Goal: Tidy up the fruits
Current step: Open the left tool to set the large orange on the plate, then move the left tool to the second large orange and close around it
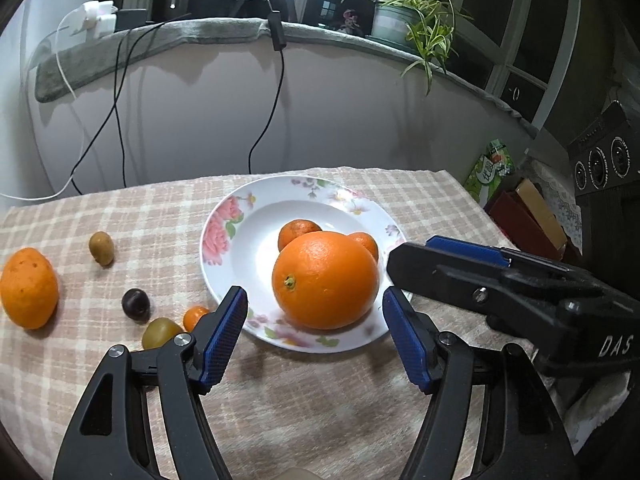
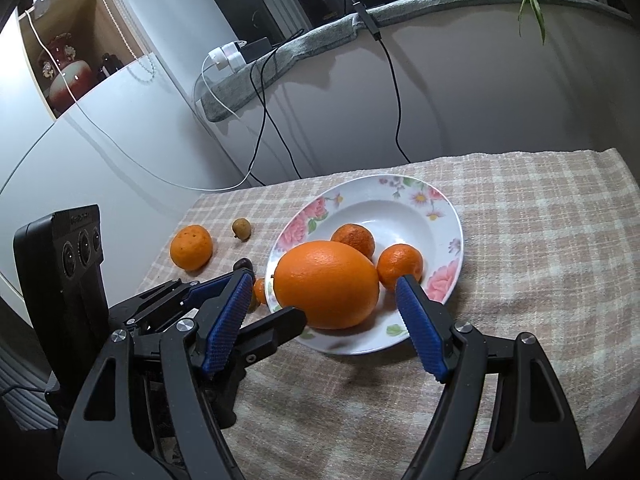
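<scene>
Big orange point(image 1: 326, 280) sits in the floral plate point(image 1: 224, 232), just ahead of & between the fingers of the left hand-held gripper point(image 1: 315, 338), which is spread wide w/ nothing gripped. Right hand-held gripper point(image 2: 324, 326) also gapes, empty, orange just ahead of it. Two mandarins point(image 1: 298, 232) lie behind the orange. To the left gripper's left, on the checked surface point(image 1: 160, 220): another orange point(image 1: 28, 288), kiwi point(image 1: 101, 247), dark plum point(image 1: 136, 305), plus small fruit. Judgement: orange is firm, fairly heavy, round w/ slick skin, prob rolls; clamp across its widest middle, pads on opposite sides. Plate is fragile, avoid knocking the rim.
</scene>
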{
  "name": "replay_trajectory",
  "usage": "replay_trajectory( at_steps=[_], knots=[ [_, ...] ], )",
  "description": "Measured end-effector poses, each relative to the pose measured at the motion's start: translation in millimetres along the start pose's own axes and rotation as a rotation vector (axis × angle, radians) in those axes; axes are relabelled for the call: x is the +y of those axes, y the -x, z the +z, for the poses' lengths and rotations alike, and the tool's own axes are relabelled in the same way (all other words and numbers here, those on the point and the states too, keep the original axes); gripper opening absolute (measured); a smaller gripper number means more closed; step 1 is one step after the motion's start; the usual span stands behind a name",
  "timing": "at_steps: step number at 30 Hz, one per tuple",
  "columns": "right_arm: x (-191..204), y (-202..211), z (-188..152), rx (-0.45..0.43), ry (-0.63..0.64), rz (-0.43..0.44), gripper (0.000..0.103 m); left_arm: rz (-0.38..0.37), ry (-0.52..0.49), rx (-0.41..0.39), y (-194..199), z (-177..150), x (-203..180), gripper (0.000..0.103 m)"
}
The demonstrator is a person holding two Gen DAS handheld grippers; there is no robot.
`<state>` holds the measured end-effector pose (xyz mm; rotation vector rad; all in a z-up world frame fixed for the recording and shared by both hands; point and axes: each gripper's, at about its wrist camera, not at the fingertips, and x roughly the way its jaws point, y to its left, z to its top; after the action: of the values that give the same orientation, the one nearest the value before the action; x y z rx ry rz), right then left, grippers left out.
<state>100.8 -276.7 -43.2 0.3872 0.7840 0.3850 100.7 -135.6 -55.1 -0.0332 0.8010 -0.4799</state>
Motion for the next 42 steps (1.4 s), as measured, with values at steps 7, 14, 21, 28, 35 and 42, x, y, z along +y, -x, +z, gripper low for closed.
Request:
replay_trajectory(
  at_steps=[7, 14, 21, 28, 35, 42],
  knots=[
    [5, 2, 2, -0.007, 0.003, 0.0, 0.086, 0.012, 0.026, -0.007, 9, -4, 13, 0.07],
    [23, -4, 8, -0.003, 0.026, 0.016, 0.099, 0.034, 0.063, -0.035, 26, -7, 36, 0.076],
    [49, -19, 16, 0.018, 0.063, 0.035, 0.101, 0.076, 0.128, -0.058, 44, -12, 71, 0.078],
    [75, -41, 21, 0.05, 0.101, 0.044, 0.101, 0.125, 0.183, -0.078, 62, -19, 107, 0.078],
    [100, -64, 27, 0.078, 0.124, 0.071, 0.101, 0.173, 0.246, -0.097, 78, -26, 145, 0.078],
    [130, -93, 32, 0.125, 0.154, 0.121, 0.101, 0.209, 0.297, -0.109, 87, -31, 179, 0.078]
  ],
)
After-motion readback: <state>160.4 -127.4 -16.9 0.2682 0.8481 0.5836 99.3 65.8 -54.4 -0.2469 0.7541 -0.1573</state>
